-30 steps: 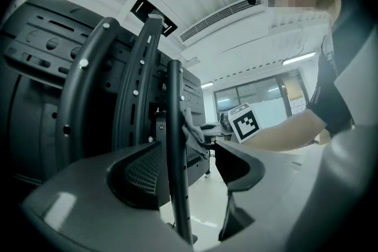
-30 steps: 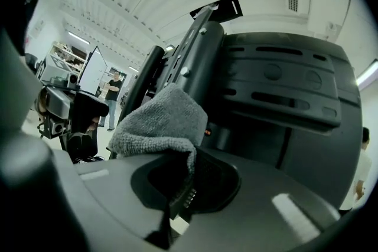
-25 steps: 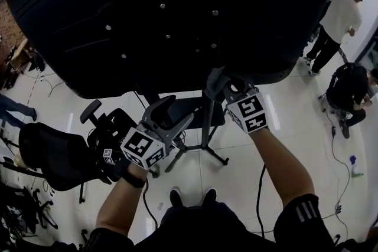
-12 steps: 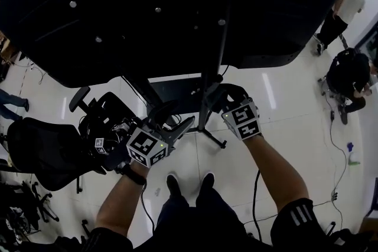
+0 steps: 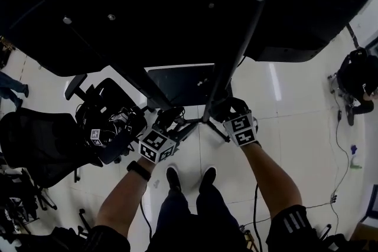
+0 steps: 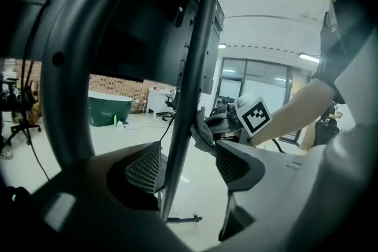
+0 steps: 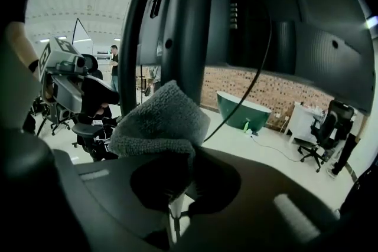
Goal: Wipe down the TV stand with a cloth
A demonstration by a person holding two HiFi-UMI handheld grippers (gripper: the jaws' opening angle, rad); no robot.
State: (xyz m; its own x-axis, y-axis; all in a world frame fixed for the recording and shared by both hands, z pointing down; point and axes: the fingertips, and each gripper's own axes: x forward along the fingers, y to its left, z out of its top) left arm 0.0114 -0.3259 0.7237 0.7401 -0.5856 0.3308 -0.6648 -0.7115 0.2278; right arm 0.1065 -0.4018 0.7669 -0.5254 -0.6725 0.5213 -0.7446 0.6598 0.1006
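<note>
Pale glossy floor [image 5: 283,127] spreads under everything, seen from steeply above.

The grey cloth [image 7: 159,118] is bunched in the right gripper [image 5: 230,115], whose jaws are pinched together on it. Just beyond those jaws the wad presses against the dark upright pole [image 7: 189,20] of the TV stand, low on the pole and close above the stand's feet.

The left gripper [image 6: 188,163] has its jaws spread, with the same pole running up between them. The pole sits nearer one pad, and I cannot tell whether either pad touches it. This looks like a loose steadying hold rather than a clamp. The cloth shows just past these jaws, on the pole's far side.

Above both pairs of jaws hangs the black back of the TV [image 5: 147,9]. Beyond the left jaws stands a black office chair [image 5: 41,147], and far past the right jaws there is a green tub [image 7: 242,106].

As a judgement, wiping is under way on this one upright. No dust line or wet streak shows which parts are done. The stand's foot [image 6: 183,219], the other struts and the pole's upper length probably remain.
</note>
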